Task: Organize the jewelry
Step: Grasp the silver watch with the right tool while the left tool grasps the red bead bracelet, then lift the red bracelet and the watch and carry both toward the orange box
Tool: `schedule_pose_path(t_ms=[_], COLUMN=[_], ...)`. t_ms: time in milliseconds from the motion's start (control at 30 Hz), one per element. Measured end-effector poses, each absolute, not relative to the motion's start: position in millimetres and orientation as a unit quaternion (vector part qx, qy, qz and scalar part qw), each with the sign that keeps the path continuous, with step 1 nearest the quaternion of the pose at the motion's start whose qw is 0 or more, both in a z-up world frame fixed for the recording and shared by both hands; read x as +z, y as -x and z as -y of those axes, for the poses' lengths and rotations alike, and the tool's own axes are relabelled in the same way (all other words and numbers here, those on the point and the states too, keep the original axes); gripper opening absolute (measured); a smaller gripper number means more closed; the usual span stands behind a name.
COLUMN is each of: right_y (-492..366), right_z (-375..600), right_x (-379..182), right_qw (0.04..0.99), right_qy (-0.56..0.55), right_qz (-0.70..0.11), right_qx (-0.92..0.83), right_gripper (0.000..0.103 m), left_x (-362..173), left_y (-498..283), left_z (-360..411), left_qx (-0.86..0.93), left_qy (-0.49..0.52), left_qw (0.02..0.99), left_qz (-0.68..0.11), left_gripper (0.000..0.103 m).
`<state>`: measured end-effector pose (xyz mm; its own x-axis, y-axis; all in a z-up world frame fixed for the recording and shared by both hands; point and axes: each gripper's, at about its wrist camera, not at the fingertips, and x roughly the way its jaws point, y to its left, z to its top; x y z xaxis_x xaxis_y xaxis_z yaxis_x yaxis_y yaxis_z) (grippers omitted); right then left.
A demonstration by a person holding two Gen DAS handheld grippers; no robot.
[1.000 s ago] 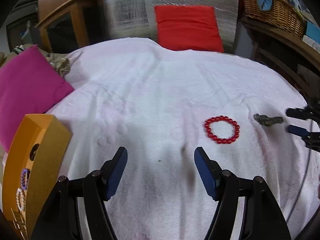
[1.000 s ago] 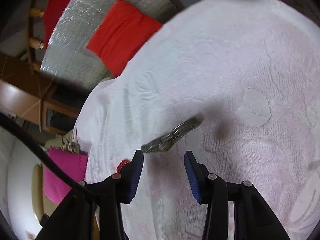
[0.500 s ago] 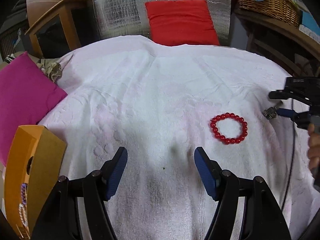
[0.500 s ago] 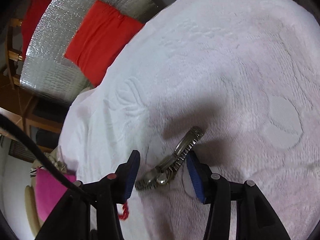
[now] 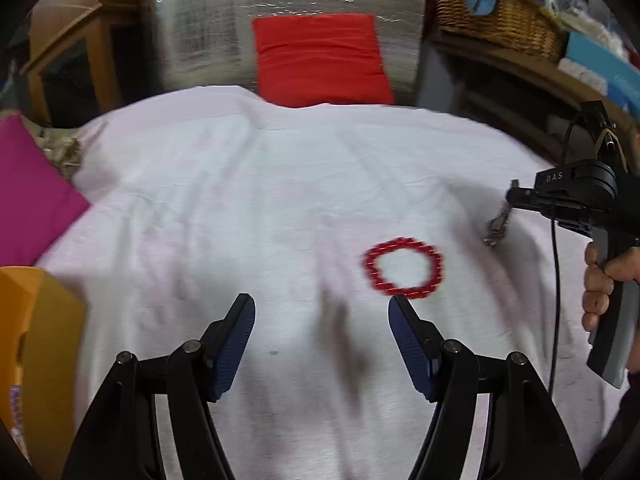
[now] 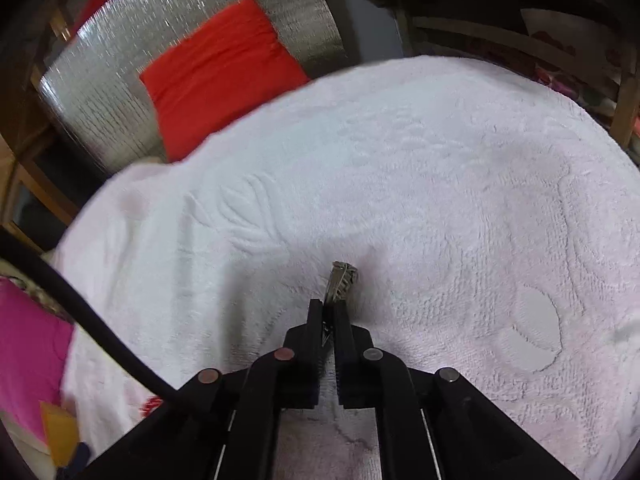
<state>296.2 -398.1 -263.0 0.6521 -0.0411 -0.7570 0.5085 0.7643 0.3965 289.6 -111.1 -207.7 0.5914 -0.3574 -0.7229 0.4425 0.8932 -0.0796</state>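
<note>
A red bead bracelet (image 5: pixel 404 266) lies on the white towel (image 5: pixel 240 200), just beyond the right finger of my open, empty left gripper (image 5: pixel 322 320). My right gripper (image 6: pixel 329 308) is shut on a silver metal watch band (image 6: pixel 341 280), whose end sticks out past the fingertips. In the left wrist view the right gripper (image 5: pixel 514 196) is at the far right, above the towel, with the band (image 5: pixel 496 226) hanging down from it. An orange jewelry box (image 5: pixel 36 344) stands at the left edge.
A magenta cushion (image 5: pixel 28 200) lies at the left and a red cushion (image 5: pixel 320 58) at the back against a silver foil panel (image 5: pixel 288 0). A wicker basket (image 5: pixel 496 12) sits on wooden shelving at the back right. A black cable (image 6: pixel 92 320) crosses the right wrist view.
My right gripper closed on the watch band and lifted it off the towel. My left gripper drew nearer the red bracelet and stayed open.
</note>
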Motion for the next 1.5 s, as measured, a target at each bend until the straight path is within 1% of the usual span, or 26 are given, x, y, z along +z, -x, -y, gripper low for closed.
schedule_pose_path(t_ms=[167,367,533,733,900,967,1000,1067,1100,1133,1167,1200,1267,1333,1367,1500], right_y=[-276.9,-270.8,-274.5,-274.2,-275.4,-275.6,-275.6,-276.1,-276.6,-276.7,-277.1,-277.4,-279.4,-283.2,-285.3,-289.3], right_z=[410.7,421.7,424.5,425.5,426.0,427.1,427.6,428.2,428.8,429.5,431.0,431.9,432.3,430.2,427.7,419.0], right_x=[-252.0,-249.9,-258.9,-264.9,-271.2,-275.1,-276.7,-279.7,-281.4,-282.4,-283.9,-284.8,-285.8,-287.2,-286.5,-283.8], right_qw=[0.864,0.865,0.858,0.851,0.846,0.841,0.838,0.833,0.829,0.825,0.82,0.818,0.818,0.818,0.823,0.843], right_qy=[-0.342,-0.364,-0.375,-0.387,-0.39,-0.397,-0.4,-0.405,-0.41,-0.414,-0.421,-0.424,-0.421,-0.415,-0.406,-0.373], right_qz=[-0.349,-0.329,-0.334,-0.34,-0.347,-0.351,-0.354,-0.36,-0.365,-0.367,-0.37,-0.37,-0.373,-0.377,-0.376,-0.367], right_qx=[-0.123,-0.107,-0.105,-0.104,-0.109,-0.11,-0.111,-0.112,-0.113,-0.114,-0.117,-0.118,-0.126,-0.128,-0.128,-0.124], right_gripper=[0.003,0.003,0.003,0.003,0.003,0.003,0.003,0.004,0.006,0.006,0.006,0.006,0.006,0.014,0.015,0.016], left_x=[-213.1,-222.4,-230.4,-222.0,-221.7,-226.5,-230.2,-231.9,-232.3,-232.2,-235.6,-239.1,-240.3,-238.9,-238.0,-235.1], left_y=[-296.8,-303.5,-311.7,-307.8,-300.8,-300.3,-301.1,-299.3,-299.1,-299.1,-301.7,-301.9,-301.4,-300.8,-301.6,-302.8], left_z=[120.1,147.3,161.5,169.4,179.6,184.3,187.7,191.7,193.2,194.1,195.8,197.6,198.3,198.1,196.1,185.7], left_qx=[-0.259,-0.271,-0.272,-0.279,-0.297,-0.305,-0.307,-0.303,-0.307,-0.311,-0.318,-0.318,-0.321,-0.325,-0.33,-0.333], left_qy=[-0.027,-0.04,-0.034,-0.038,-0.063,-0.07,-0.08,-0.101,-0.106,-0.107,-0.103,-0.101,-0.105,-0.102,-0.092,-0.076], left_qw=[0.879,0.87,0.863,0.866,0.864,0.858,0.853,0.857,0.856,0.854,0.844,0.839,0.841,0.839,0.836,0.834], left_qz=[-0.4,-0.411,-0.425,-0.412,-0.401,-0.406,-0.414,-0.404,-0.403,-0.404,-0.42,-0.429,-0.423,-0.424,-0.429,-0.434], left_gripper=[0.07,0.071,0.072,0.071,0.071,0.06,0.048,0.046,0.041,0.021,0.013,0.011,0.009,0.009,0.009,0.009])
